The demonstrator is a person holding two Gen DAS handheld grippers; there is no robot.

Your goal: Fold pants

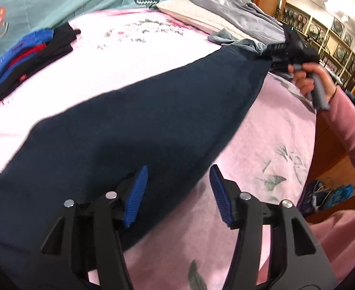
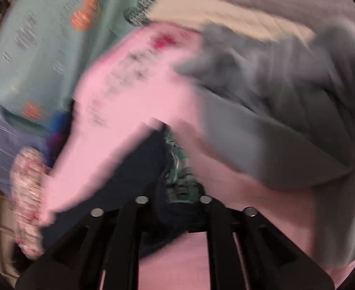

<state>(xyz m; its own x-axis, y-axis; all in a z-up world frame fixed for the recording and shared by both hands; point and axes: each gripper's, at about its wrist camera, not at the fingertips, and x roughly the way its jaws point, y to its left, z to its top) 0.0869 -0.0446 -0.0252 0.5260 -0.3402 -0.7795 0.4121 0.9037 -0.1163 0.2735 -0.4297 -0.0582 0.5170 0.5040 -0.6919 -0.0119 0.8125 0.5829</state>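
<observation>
Dark navy pants lie stretched diagonally across the pink bedsheet. My left gripper is open with blue pads, hovering over the near edge of the pants, holding nothing. My right gripper is at the far end of the pants, held by a hand in a pink sleeve, and is shut on that end of the fabric. In the blurred right wrist view the navy cloth with a green patterned lining is bunched between the right gripper's arms; its fingertips are hidden by the cloth.
A pile of blue, red and black folded clothes sits at the far left. A grey blanket and a cream pillow lie at the bed's far end. The bed edge drops off at right beside wooden furniture.
</observation>
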